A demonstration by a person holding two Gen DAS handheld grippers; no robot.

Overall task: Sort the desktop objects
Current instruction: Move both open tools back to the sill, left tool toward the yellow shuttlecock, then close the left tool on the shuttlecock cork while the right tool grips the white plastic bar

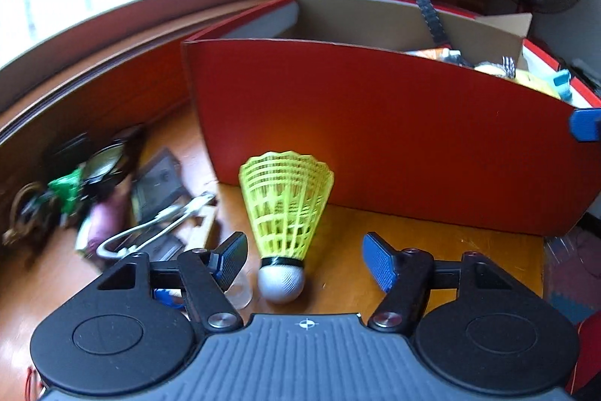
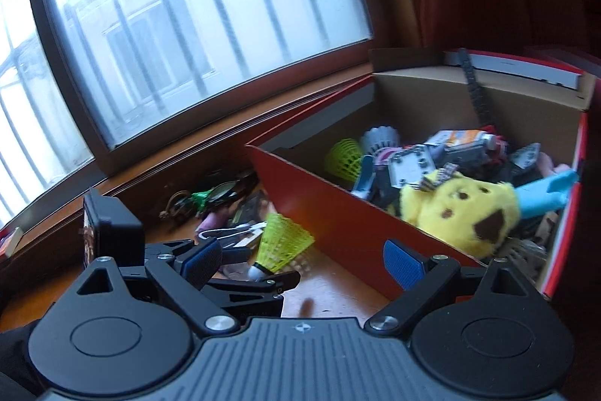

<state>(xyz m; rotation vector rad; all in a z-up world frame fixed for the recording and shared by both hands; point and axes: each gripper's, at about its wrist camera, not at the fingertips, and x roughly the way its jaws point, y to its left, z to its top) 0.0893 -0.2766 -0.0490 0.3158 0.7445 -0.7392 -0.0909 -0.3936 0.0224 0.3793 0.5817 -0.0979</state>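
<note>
1. Left gripper [image 1: 305, 260]: jaws wide apart, one on each side of the yellow shuttlecock [image 1: 286, 213], not touching it.
2. Shuttlecock: upright on its white cork on the wooden desk [image 1: 432, 243], just in front of the red box [image 1: 375, 130].
3. Right gripper [image 2: 300, 260]: open, empty, above the desk beside the box with the yellow plush toy [image 2: 462, 213] inside.

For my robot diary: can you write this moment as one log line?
left gripper open around yellow shuttlecock | right gripper open, empty | red box behind
</note>
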